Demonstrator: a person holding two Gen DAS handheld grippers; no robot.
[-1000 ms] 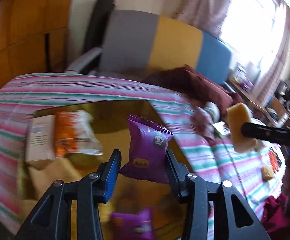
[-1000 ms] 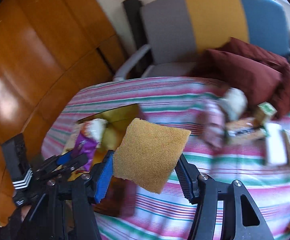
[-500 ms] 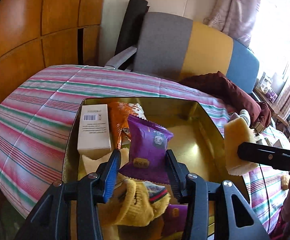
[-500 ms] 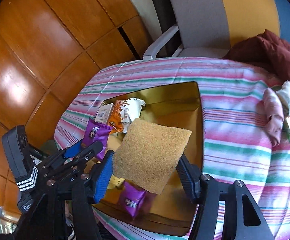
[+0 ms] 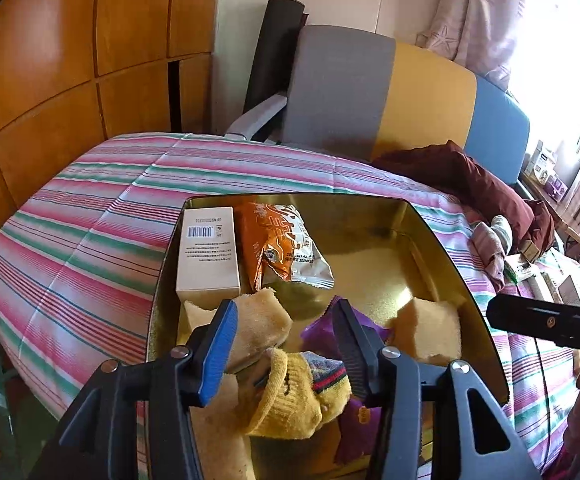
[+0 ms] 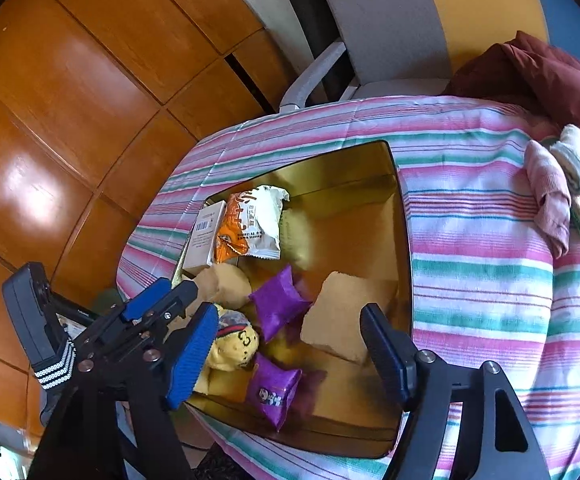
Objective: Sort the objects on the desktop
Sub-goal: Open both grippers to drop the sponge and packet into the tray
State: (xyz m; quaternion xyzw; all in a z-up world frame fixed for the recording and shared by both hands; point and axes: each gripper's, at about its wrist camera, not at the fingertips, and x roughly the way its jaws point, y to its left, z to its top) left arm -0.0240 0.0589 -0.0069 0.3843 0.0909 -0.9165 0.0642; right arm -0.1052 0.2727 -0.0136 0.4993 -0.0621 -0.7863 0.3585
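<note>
Dropped sponge (image 6: 343,318) and purple packet (image 6: 280,304), half-hidden, lie in tin (image 6: 403,248); both fingers apart.

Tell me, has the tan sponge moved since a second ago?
Yes. The tan sponge has dropped from the right gripper, whose jaws have just been opening, onto the gold tray floor.

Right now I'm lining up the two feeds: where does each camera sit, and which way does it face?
Left wrist: on the left gripper, looking down into the gold tray; right gripper's finger at right.
Right wrist: on the right gripper, facing the tray from its right; left gripper visible.
Shared: tray, purple packet, sponge.
</note>
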